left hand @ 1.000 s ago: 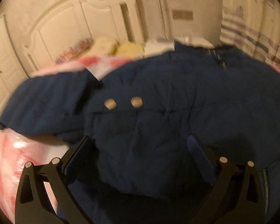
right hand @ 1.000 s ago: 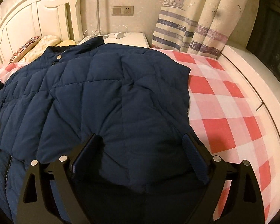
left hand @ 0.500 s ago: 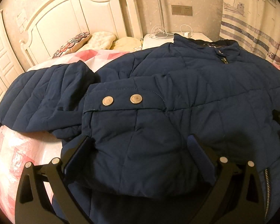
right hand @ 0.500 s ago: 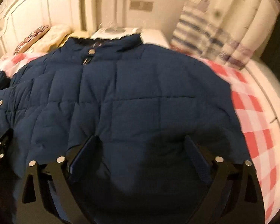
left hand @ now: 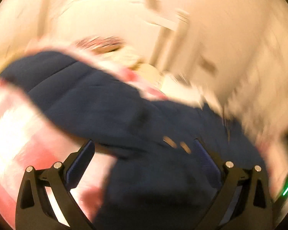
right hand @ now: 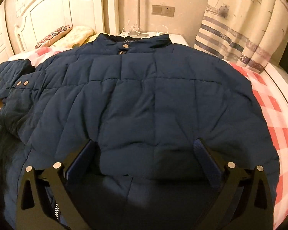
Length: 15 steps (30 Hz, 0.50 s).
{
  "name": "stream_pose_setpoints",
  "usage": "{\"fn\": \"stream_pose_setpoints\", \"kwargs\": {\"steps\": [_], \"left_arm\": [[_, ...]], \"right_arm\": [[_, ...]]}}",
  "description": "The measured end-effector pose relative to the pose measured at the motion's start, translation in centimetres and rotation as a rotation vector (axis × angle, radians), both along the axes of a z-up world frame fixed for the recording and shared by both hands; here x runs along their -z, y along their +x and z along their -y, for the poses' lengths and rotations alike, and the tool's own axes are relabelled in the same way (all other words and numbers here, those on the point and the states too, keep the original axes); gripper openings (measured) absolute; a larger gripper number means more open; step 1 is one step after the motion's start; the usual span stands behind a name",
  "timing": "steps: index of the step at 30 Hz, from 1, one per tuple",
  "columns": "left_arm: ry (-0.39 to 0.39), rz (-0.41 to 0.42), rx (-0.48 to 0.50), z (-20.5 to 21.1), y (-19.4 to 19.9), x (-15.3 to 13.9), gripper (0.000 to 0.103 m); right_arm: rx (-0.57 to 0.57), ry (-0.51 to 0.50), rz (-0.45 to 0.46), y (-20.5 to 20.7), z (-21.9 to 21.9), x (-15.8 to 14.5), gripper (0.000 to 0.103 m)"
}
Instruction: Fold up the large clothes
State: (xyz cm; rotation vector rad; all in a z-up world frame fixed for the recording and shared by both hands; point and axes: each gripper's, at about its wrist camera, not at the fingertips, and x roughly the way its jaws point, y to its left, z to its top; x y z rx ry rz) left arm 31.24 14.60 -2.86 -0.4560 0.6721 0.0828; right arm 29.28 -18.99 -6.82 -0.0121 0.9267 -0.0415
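**Both grippers spread wide over the navy quilted jacket**

Here the right gripper (right hand: 144, 153) stands with its jaws spread wide, nothing between the pads; the lower hem fold of the navy quilted jacket (right hand: 144, 95) bulges up between the two fingers without being pinched. The left gripper (left hand: 144, 153) is likewise wide open, above the jacket's sleeve (left hand: 82, 95), which runs from upper left toward the pair of snap buttons (left hand: 175, 143) near the right finger.

Outward from the right gripper, the jacket lies flat, front up, across the red-and-white checked bedsheet (right hand: 274, 126), collar (right hand: 132, 38) toward the white headboard (right hand: 67, 9). The folded-in sleeve cuff with its two snaps (right hand: 22, 83) lies at the jacket's left side. Pillows (right hand: 67, 34) rest at the headboard, a white nightstand (right hand: 174, 38) with cables stands behind the collar, and a striped curtain (right hand: 240, 28) hangs at the right.

Bare sheet shows to the right of the jacket, up to the bed's white rim (right hand: 286, 88); in the left wrist view, sheet also lies open below the sleeve, under the left finger.

The left wrist view is heavily motion-blurred: the headboard and what is probably a pillow are only smears. The jacket's near hem is cut off behind the right gripper's fingers.
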Motion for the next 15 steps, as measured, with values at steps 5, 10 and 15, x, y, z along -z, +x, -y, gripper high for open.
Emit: {"fn": "stream_pose_setpoints", "kwargs": {"steps": [5, 10, 15], "left_arm": [[-0.407, -0.016, -0.258, -14.2, -0.1, 2.4, 0.075], [-0.614, 0.056, -0.293, -21.4, 2.2, 3.4, 0.072], [-0.615, 0.067, -0.298, -22.3, 3.9, 1.8, 0.006]], "right_arm": [[0.001, 0.001, 0.000, 0.0, -0.1, 0.0, 0.099], [-0.001, 0.003, -0.001, 0.0, 0.0, 0.1, 0.099], [0.000, 0.015, -0.001, 0.2, 0.1, 0.1, 0.099]]}}
